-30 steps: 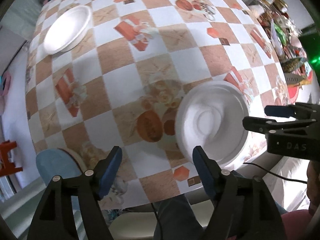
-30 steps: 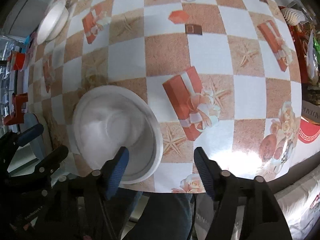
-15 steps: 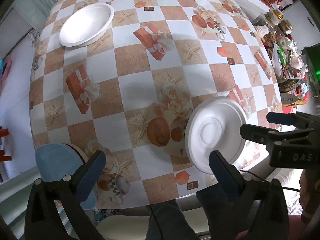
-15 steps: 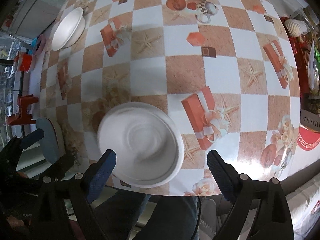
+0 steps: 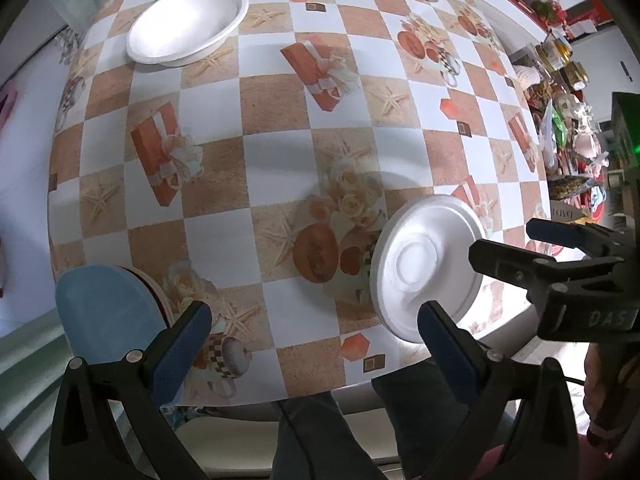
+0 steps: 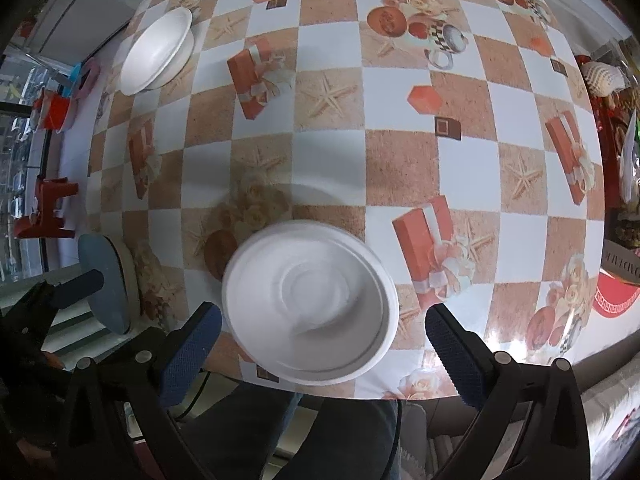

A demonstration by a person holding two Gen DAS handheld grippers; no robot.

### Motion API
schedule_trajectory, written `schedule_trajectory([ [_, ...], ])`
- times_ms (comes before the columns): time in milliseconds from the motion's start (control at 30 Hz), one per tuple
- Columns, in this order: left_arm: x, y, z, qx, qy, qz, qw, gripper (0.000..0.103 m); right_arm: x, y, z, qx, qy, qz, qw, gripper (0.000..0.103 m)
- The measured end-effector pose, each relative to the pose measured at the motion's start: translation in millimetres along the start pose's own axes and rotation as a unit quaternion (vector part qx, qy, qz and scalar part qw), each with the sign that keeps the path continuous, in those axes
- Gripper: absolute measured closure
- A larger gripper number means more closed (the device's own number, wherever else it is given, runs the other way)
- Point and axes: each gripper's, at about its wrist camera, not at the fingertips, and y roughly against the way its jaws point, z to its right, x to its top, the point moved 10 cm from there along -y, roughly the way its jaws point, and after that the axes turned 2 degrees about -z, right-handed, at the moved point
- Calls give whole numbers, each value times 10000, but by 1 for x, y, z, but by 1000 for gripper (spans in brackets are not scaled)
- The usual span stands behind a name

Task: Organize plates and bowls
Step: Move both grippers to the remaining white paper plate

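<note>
Although nothing is gripped by either claw, the crockery to be sorted is spread across the checked tablecloth in three places. At the left near edge a blue plate is seen lying on a paler plate; it is judged stiff and somewhat slippery, best taken at the overhanging rim. Just inside it the left gripper is held wide, its blue pads apart and empty. Far off at the left back a white foam bowl rests upright, seemingly nested in a second one. Near the front edge, right of centre, a white foam dish lies between the two tools; it is judged very light, easily dented and apt to slide, so a shallow pinch on the rim with little force is advised. The right gripper is likewise spread wide, straddling that dish without touching it.

Both tools are shown together from the left wrist, along with cans at the table's far side. Only from the right wrist is the dish's hollow interior revealed, and the red items beyond the left table edge.
</note>
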Motion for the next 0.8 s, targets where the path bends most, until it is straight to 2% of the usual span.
schedule_trajectory([
  [533, 36, 22, -37, 259, 457, 277, 9982, 0, 34, 14, -10, -15, 135, 127, 9998, 0],
  [800, 66, 35, -69, 718, 714, 475, 9937, 0, 60, 19, -29, -23, 325, 158, 9993, 0],
])
